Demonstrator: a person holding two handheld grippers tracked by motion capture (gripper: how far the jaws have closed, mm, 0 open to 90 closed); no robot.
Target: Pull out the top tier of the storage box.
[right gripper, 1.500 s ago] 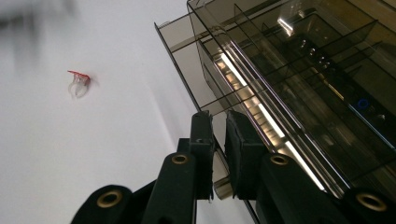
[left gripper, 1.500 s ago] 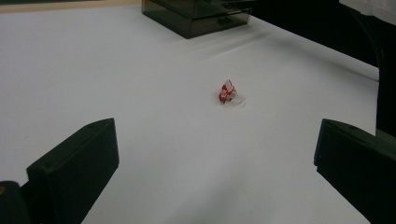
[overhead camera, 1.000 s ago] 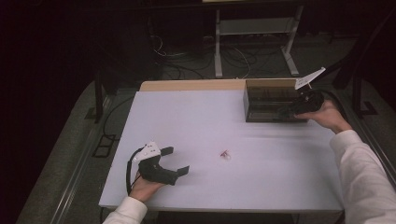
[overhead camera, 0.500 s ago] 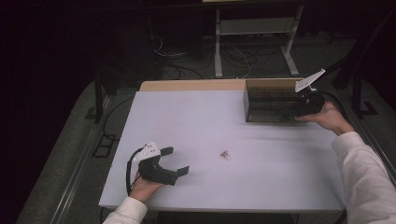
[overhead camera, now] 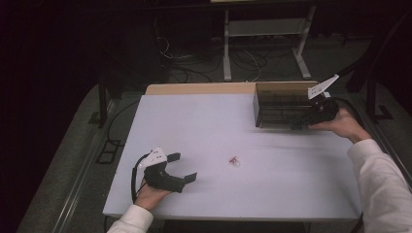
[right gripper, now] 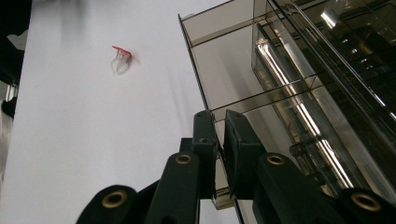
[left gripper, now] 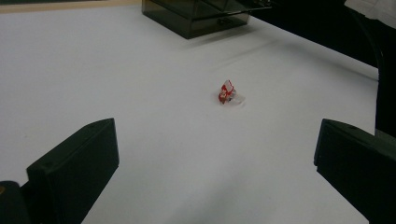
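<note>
At the far right corner of the white worktop (overhead camera: pixel 218 126), high view: your right tongs (overhead camera: pixel 297 124) lie against the near wall of the smoked-plastic drawer box (overhead camera: pixel 282 104), jaws drawn close together on the box's front edge. Your left tongs (overhead camera: pixel 182 167) rest near the front left of the worktop, jaws spread wide with nothing between them. A small red-and-clear object (overhead camera: pixel 234 160) lies on the bare surface between the two tongs, nearer the left pair and well apart from the box.

Left gripper view: your left tongs (left gripper: pixel 215 154) stand wide, one black jaw at each lower corner. The red-and-clear object (left gripper: pixel 229 92) sits on the worktop (left gripper: pixel 116 70) ahead of the gap, untouched. The drawer box (left gripper: pixel 205 16) stands farther off at the top edge.

Right gripper view: your right tongs (right gripper: pixel 219 123) are nearly closed, the two jaws pinching a thin translucent edge of the drawer box (right gripper: pixel 280 79), whose shelves and a small drawer knob show through its walls. The red-and-clear object (right gripper: pixel 120 58) lies far off on the worktop (right gripper: pixel 93 140), upper left.
</note>
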